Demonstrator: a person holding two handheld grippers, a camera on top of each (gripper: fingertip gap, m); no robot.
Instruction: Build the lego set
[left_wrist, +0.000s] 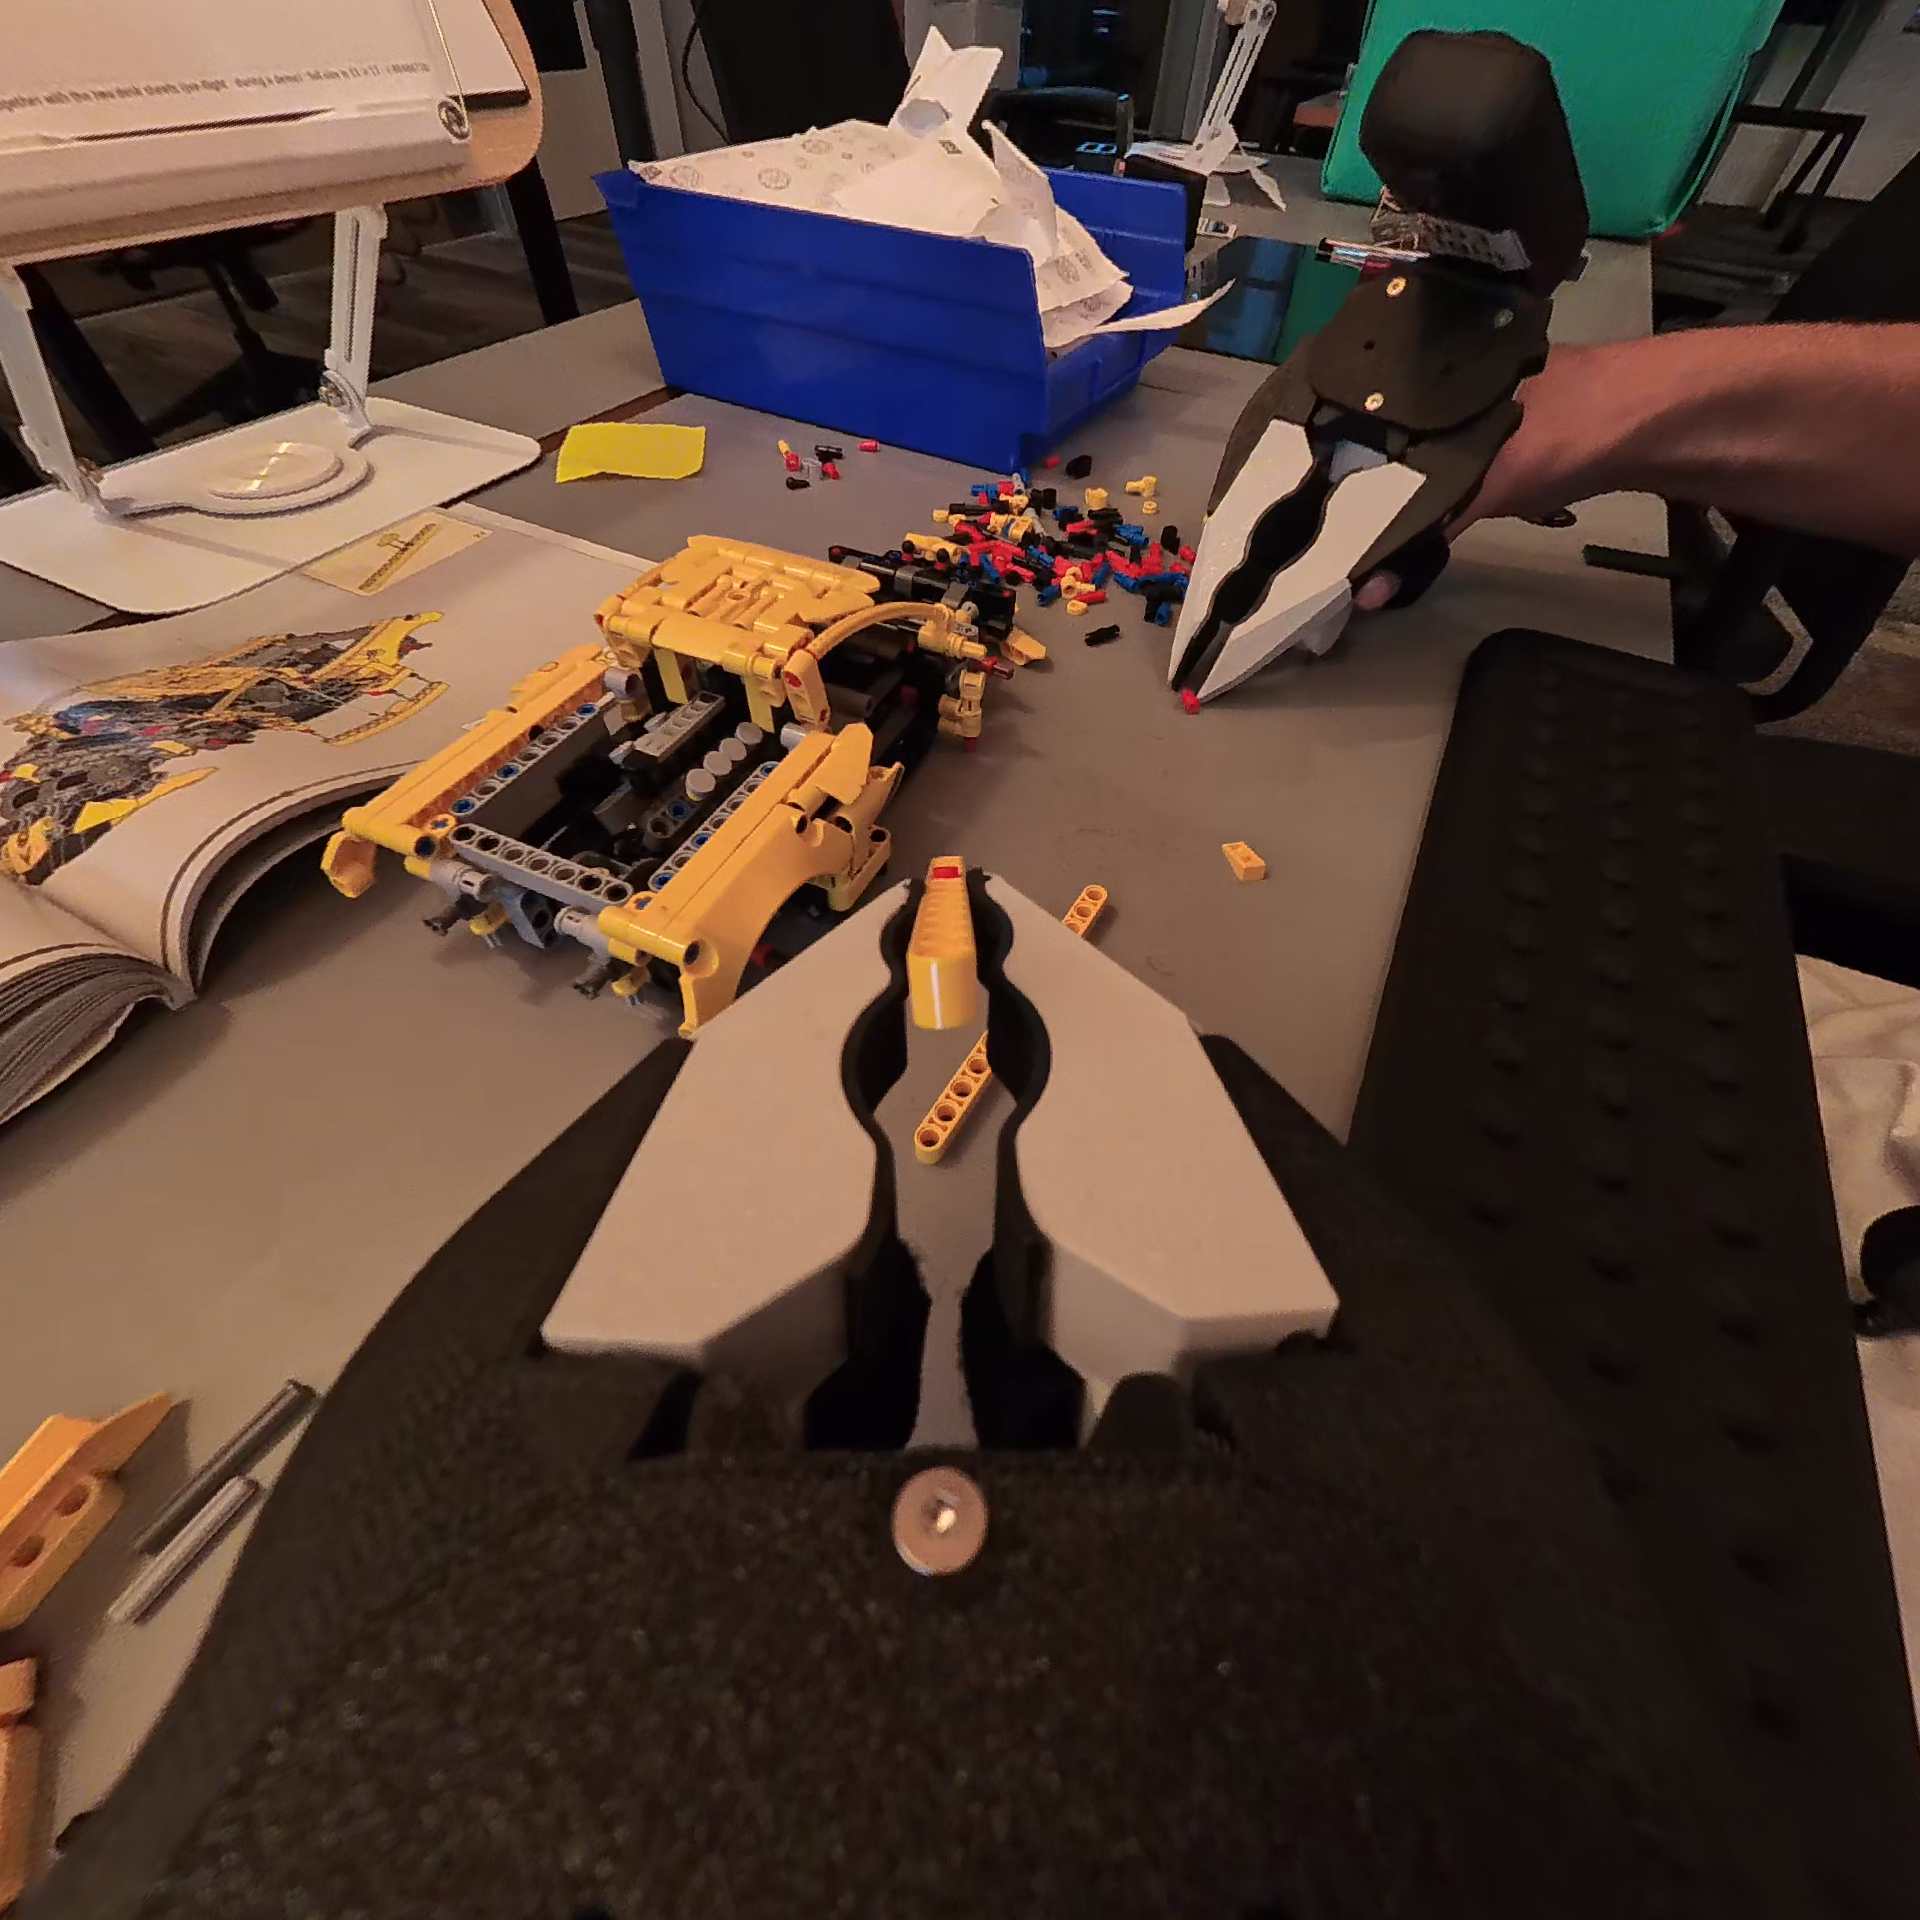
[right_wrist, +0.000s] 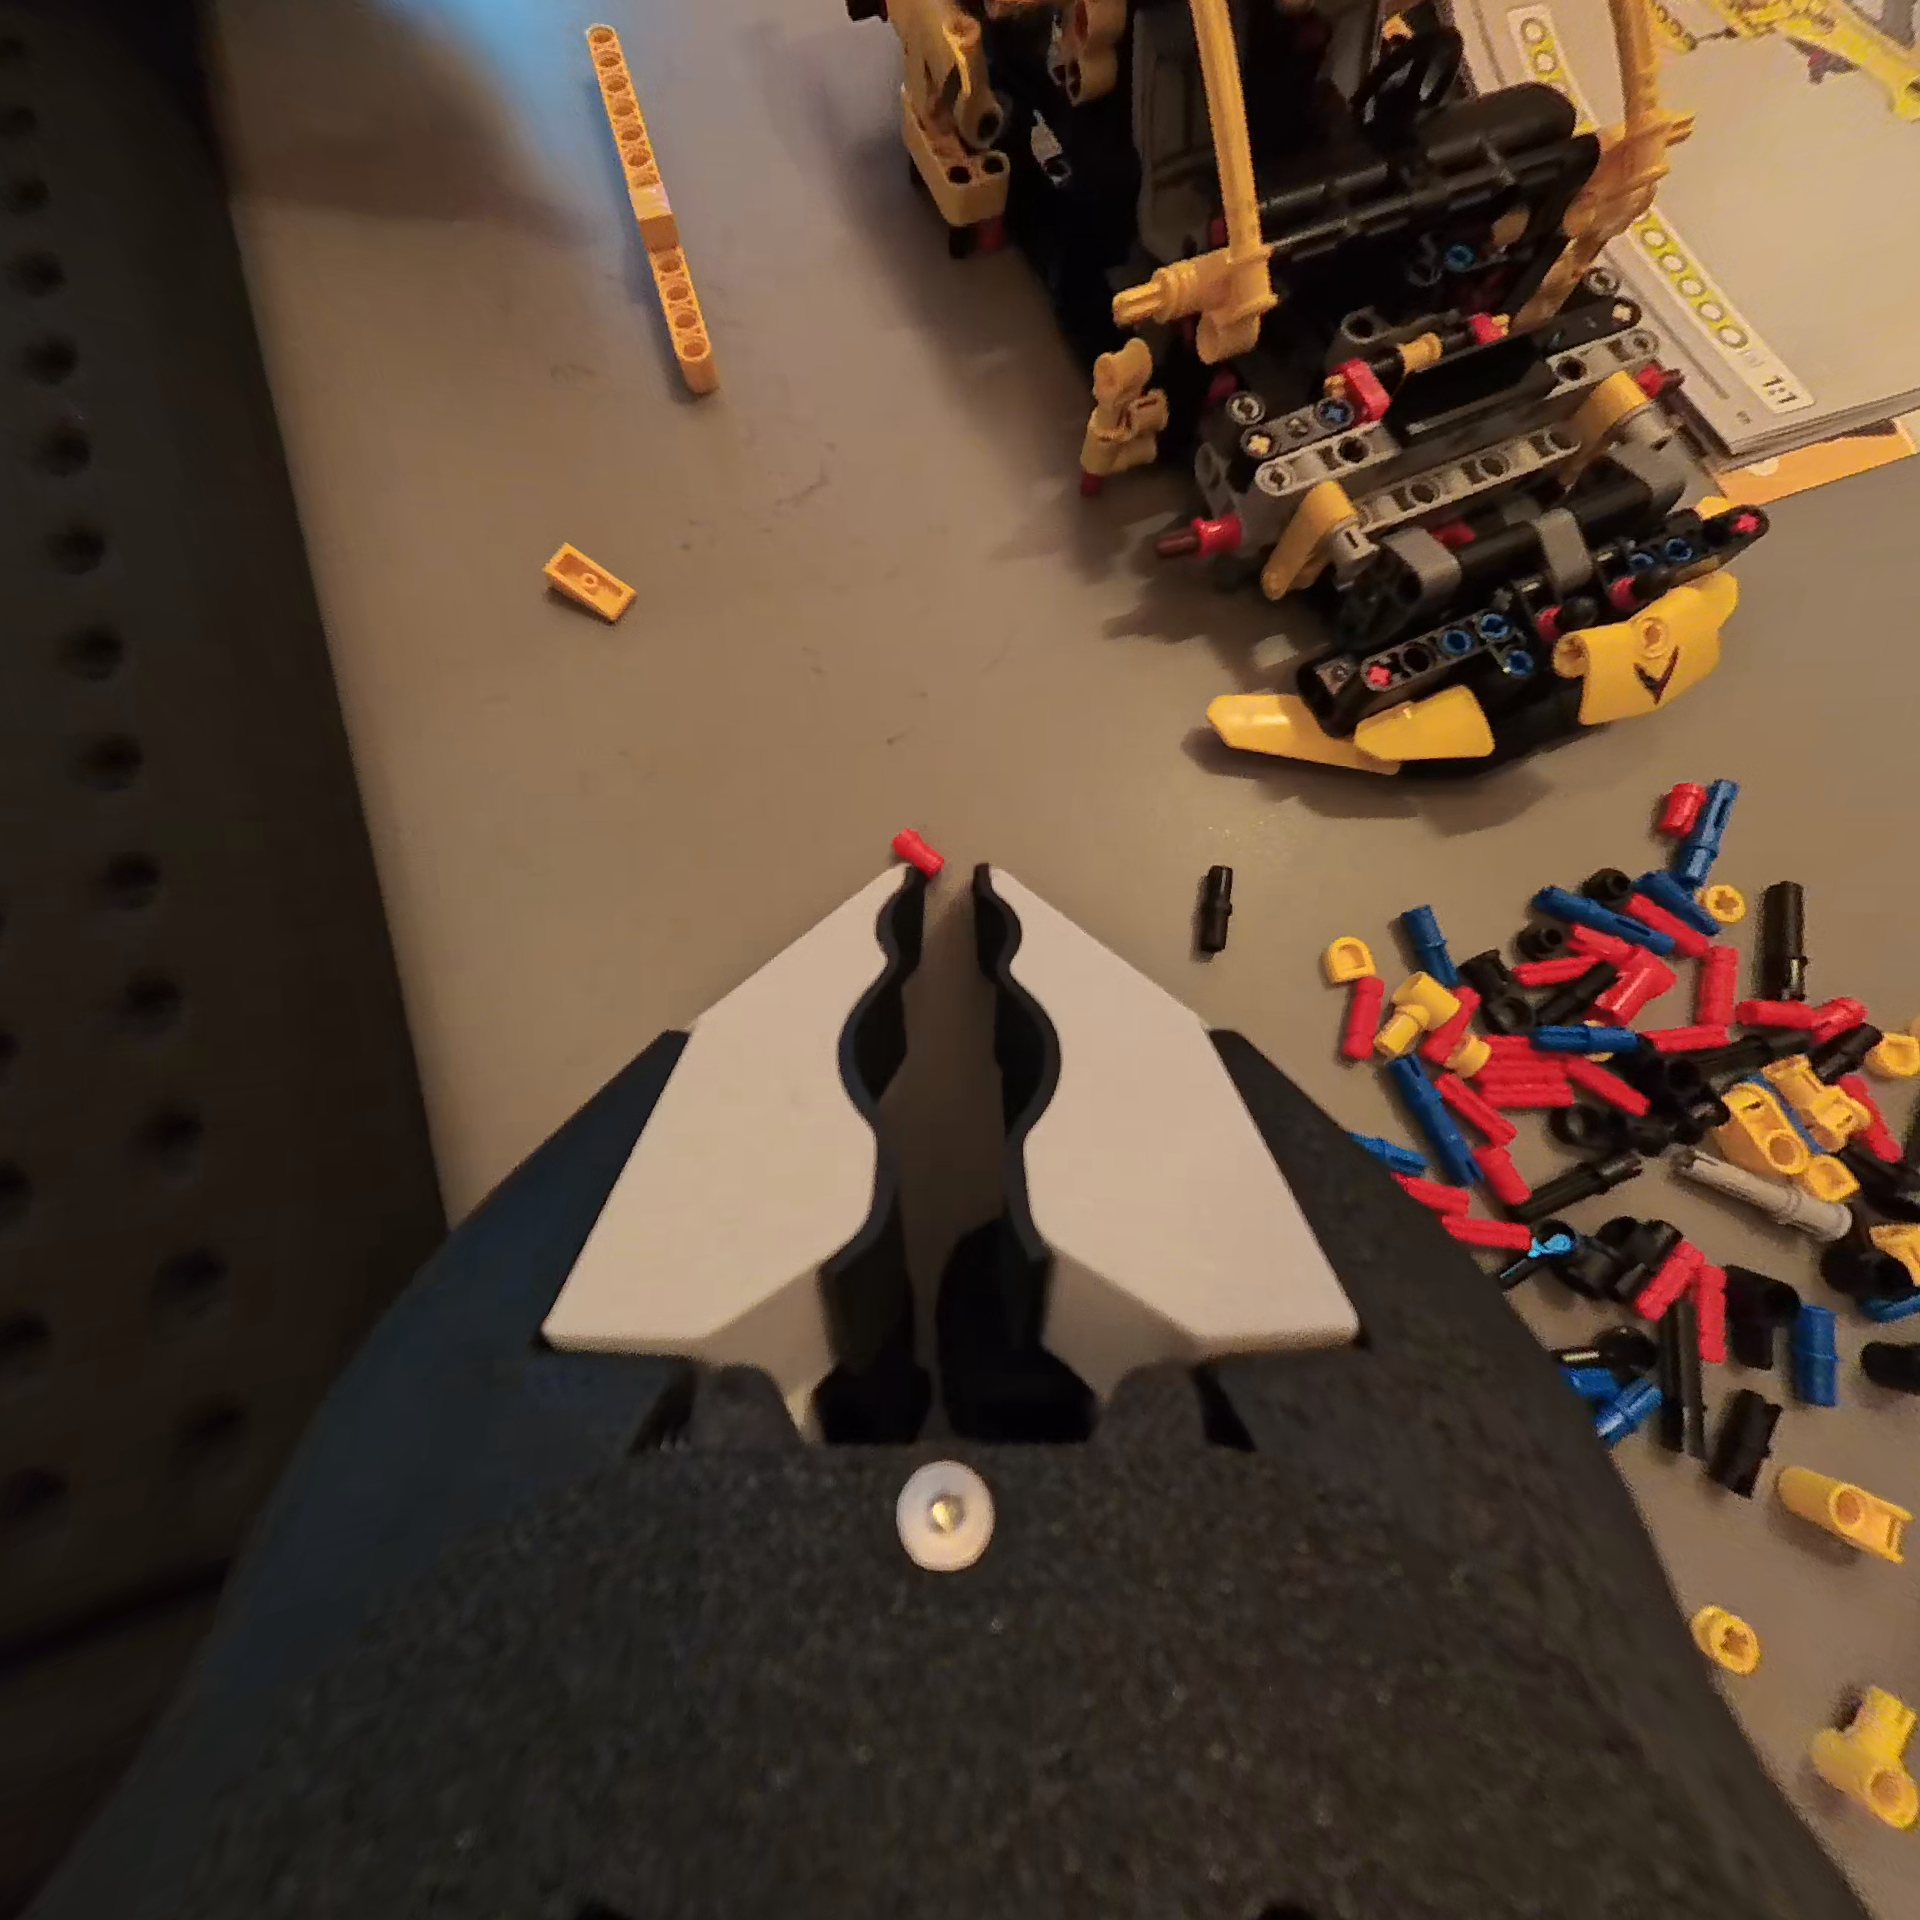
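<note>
- The left hand-held gripper (left_wrist: 943, 883) pinches a yellow beam (left_wrist: 943, 961) with a red pin (left_wrist: 945, 871) at its far end. The beam is light and stiff, its smooth sides may slip, so a grip across the flat faces seems best.
- The right hand-held gripper (right_wrist: 948, 868) has its jaws slightly apart and holds nothing; a small red pin (right_wrist: 917, 850) lies at its left tip on the counter (right_wrist: 623, 748). This pin is tiny and round and will probably roll.
- Farther away stand the half-built yellow model (left_wrist: 665, 769) and the pile of pins (right_wrist: 1621, 1101). The model is likely fragile at its joints.
</note>
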